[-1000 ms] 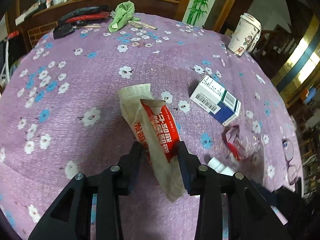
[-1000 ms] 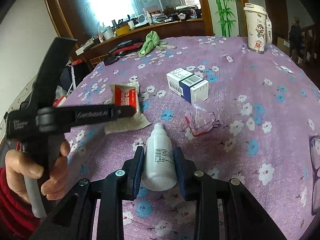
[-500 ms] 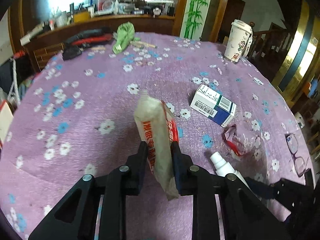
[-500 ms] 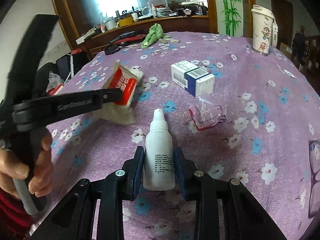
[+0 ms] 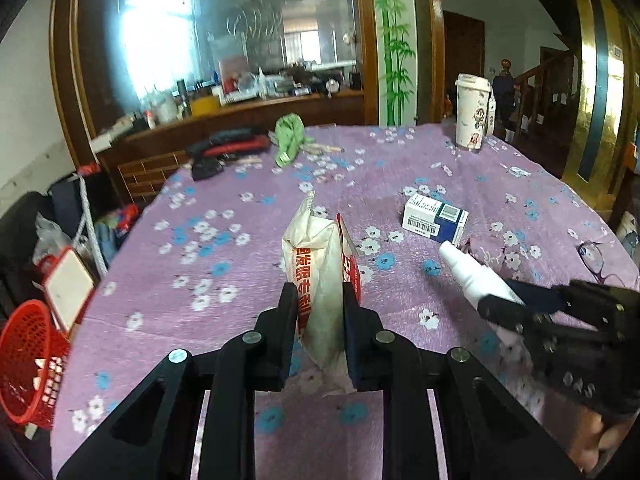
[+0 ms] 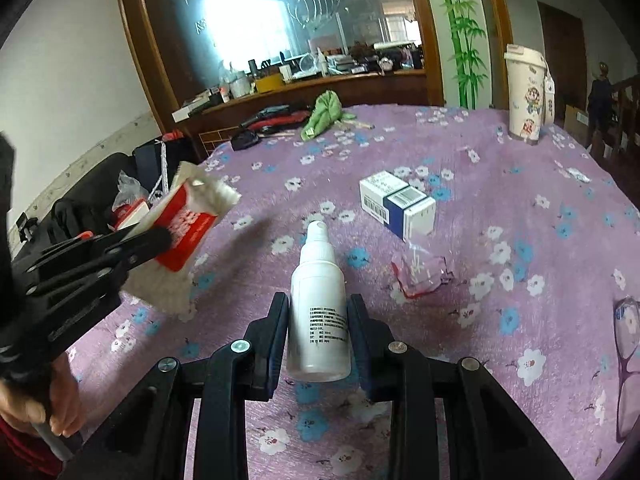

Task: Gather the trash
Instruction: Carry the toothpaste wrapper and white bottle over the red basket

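My left gripper (image 5: 319, 296) is shut on a red and white snack wrapper (image 5: 320, 256), which stands upright between the pads, lifted off the purple flowered tablecloth (image 5: 224, 280). The right wrist view shows that same wrapper (image 6: 188, 220) hanging over the table's left edge. Between the pads of my right gripper (image 6: 318, 308), shut, is a white spray bottle (image 6: 318, 280) with its nozzle pointing away. A white and blue carton (image 6: 398, 204) lies on the cloth beyond the bottle. Beside the carton sits a crumpled clear wrapper with red trim (image 6: 420, 272).
A red mesh basket (image 5: 28, 360) stands on the floor left of the table, beside bags. A tall printed cup (image 6: 526, 96) is at the far right, a green cloth (image 6: 324, 114) and dark items at the far edge. Glasses (image 6: 626, 340) lie at the right.
The left gripper closed on the snack wrapper, lifted it off the cloth and carried it left toward the table's edge. The right gripper keeps the bottle and has barely moved.
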### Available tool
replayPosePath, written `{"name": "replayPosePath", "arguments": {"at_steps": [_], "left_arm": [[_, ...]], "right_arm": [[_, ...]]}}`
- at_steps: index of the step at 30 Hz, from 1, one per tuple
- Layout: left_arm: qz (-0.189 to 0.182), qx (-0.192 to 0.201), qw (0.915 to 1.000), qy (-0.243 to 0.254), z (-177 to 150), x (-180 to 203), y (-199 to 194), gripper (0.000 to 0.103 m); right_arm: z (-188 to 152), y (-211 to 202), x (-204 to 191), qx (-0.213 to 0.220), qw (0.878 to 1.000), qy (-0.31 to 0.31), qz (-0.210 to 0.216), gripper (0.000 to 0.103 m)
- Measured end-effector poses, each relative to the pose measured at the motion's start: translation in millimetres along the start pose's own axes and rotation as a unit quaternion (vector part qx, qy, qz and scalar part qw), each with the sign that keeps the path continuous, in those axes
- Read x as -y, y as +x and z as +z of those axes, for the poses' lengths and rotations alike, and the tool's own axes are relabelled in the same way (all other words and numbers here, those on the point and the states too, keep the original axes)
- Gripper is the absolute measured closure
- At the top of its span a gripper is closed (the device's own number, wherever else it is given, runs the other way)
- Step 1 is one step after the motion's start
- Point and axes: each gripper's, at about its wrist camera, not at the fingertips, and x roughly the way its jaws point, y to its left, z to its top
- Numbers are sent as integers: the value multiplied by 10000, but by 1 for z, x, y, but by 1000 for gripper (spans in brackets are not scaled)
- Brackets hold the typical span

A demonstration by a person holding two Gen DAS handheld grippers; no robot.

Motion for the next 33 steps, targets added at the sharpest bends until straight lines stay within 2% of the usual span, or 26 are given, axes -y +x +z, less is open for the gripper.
{"name": "replayPosePath", "arguments": {"at_steps": [8, 23, 33], "left_arm": [[267, 425, 9984, 271, -17, -2, -39, 83], [357, 651, 9966, 362, -35, -13, -67, 83], [428, 785, 9952, 397, -45, -17, -83, 83]], "right_arm": [[2, 4, 3, -60, 9999, 149, 15, 71], [-6, -39, -31, 57, 9994, 169, 311, 71], [-20, -46, -58, 10, 9988, 86, 482, 71]]}}
